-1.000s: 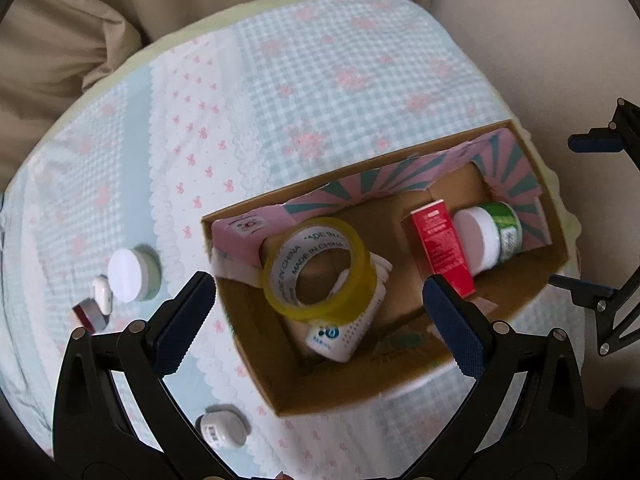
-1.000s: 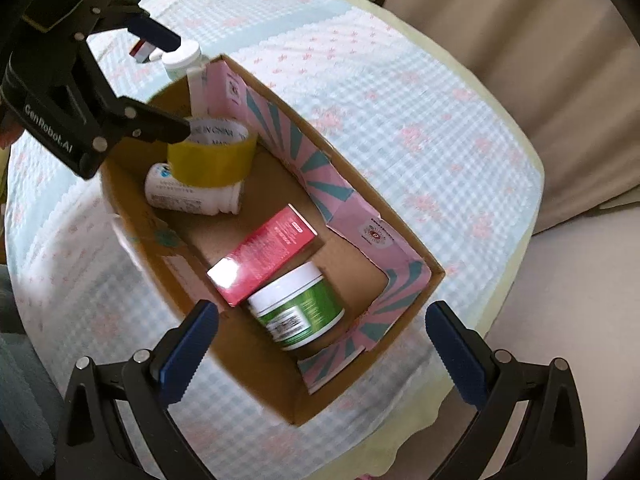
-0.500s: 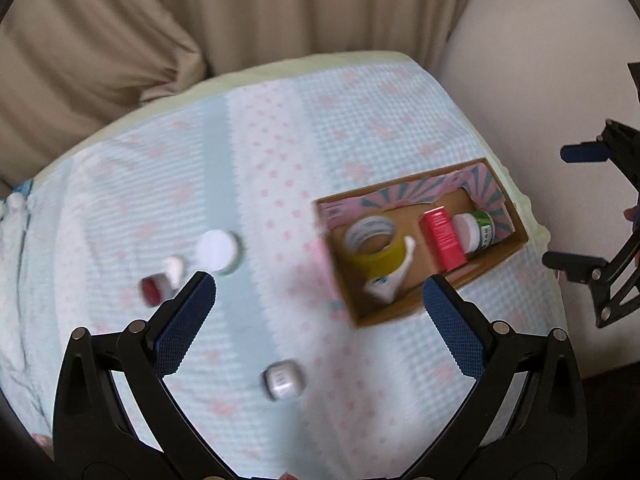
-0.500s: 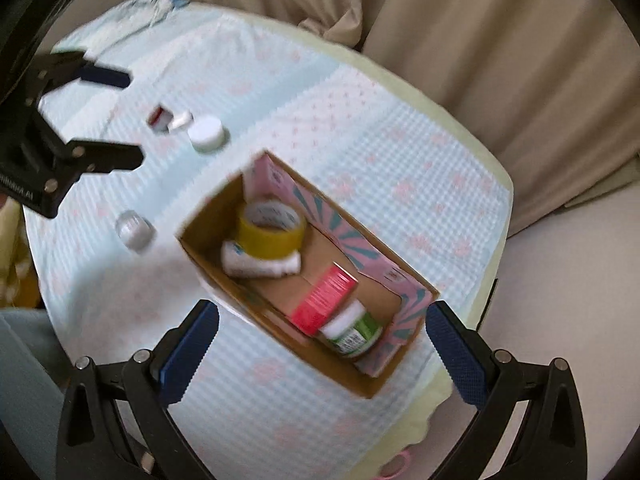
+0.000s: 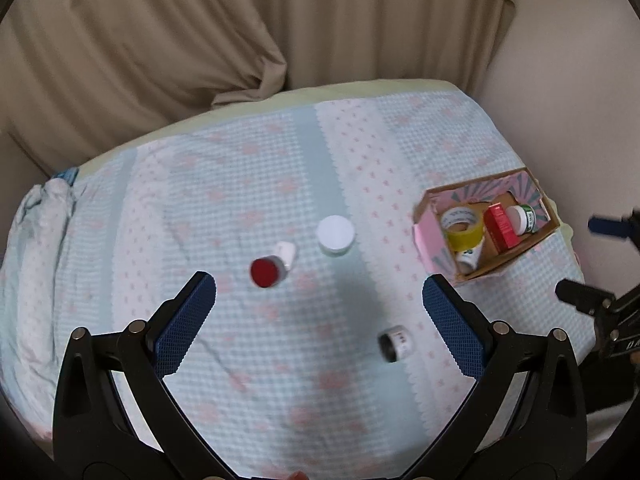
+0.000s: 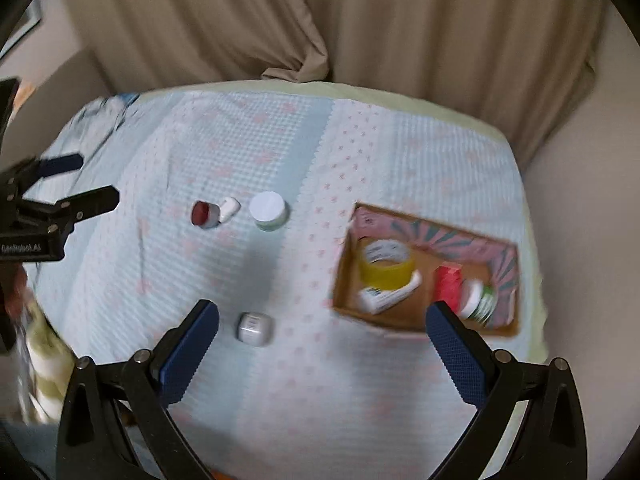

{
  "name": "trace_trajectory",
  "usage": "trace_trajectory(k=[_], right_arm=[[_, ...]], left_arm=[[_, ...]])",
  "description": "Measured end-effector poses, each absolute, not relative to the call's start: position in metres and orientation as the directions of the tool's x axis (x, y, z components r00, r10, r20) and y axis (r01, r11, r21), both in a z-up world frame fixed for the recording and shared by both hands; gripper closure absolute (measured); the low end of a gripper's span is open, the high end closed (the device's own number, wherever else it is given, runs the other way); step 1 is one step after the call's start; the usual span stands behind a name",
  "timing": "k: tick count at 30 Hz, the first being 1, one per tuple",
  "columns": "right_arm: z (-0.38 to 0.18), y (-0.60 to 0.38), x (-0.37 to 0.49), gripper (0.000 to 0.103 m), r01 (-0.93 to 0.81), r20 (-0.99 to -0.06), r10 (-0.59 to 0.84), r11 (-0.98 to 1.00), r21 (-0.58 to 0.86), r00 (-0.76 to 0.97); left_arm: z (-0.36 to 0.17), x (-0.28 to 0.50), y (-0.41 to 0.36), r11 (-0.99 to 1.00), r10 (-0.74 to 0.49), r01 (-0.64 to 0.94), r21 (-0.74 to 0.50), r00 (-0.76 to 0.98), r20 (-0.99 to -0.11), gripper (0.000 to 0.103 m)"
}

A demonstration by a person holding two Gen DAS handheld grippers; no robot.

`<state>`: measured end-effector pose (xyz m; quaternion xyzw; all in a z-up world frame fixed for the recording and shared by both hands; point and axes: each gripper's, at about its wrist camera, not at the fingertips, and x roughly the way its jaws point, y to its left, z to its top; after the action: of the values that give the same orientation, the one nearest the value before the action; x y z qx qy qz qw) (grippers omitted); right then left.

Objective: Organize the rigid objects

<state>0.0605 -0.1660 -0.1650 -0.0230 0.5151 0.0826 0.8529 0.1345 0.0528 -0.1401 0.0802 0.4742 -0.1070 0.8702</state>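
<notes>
The left gripper (image 5: 319, 308) stands wide open, its two blue pads far apart, and it holds nothing and touches nothing; it hangs above the bed. The right gripper (image 6: 322, 342) is also wide open and empty (both can be seen from the other camera too, at the edge of the view).

Behind the bed hangs a large beige curtain (image 5: 168, 40), and a pale wall is at the right. The bed is covered by a light blue checked bedspread (image 5: 240, 184) with pink flowers.

On the right part of the bedspread lies an open cardboard box (image 6: 404, 320) with a pink striped inner wall. Inside it are a roll of yellow tape (image 6: 386, 266), which leans on a white bottle (image 6: 390, 294) lying on its side, then a red carton (image 6: 447, 286) and a green jar with white lid (image 6: 478, 300) at the right end.

Outside the box, four small things lie on the bedspread. A white-lidded jar (image 5: 335, 235) stands near the middle, far from the left fingers. Just left of it lies a small white piece (image 5: 286, 254), touching a red-capped container (image 5: 267, 272) on its side. A small silver jar (image 5: 395, 343) lies nearer, between the left gripper's pads in the left view, and just right of the left pad in the right view.
</notes>
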Motion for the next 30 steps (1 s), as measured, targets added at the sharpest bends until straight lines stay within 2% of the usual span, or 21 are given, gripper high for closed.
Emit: trace_trajectory(k=[8, 15, 30], right_arm=[[-0.189, -0.097, 0.044, 0.000, 0.004, -0.880, 0.079, 0.996, 0.091, 0.468], [-0.218, -0.063, 0.042, 0.000, 0.126, -0.881, 0.054, 0.984, 0.128, 0.469], [-0.348, -0.064, 0.050, 0.000, 0.317, -0.906, 0.010, 0.935, 0.158, 0.422]], left_arm=[[-0.158, 0.140, 0.139, 0.964, -0.153, 0.265, -0.006, 0.537, -0.830, 0.001], [-0.210, 0.168, 0.189, 0.951, -0.175, 0.309, -0.026, 0.466, -0.867, 0.001], [-0.370, 0.248, 0.158, 0.893, -0.210, 0.450, -0.019, 0.378, -0.902, 0.001]])
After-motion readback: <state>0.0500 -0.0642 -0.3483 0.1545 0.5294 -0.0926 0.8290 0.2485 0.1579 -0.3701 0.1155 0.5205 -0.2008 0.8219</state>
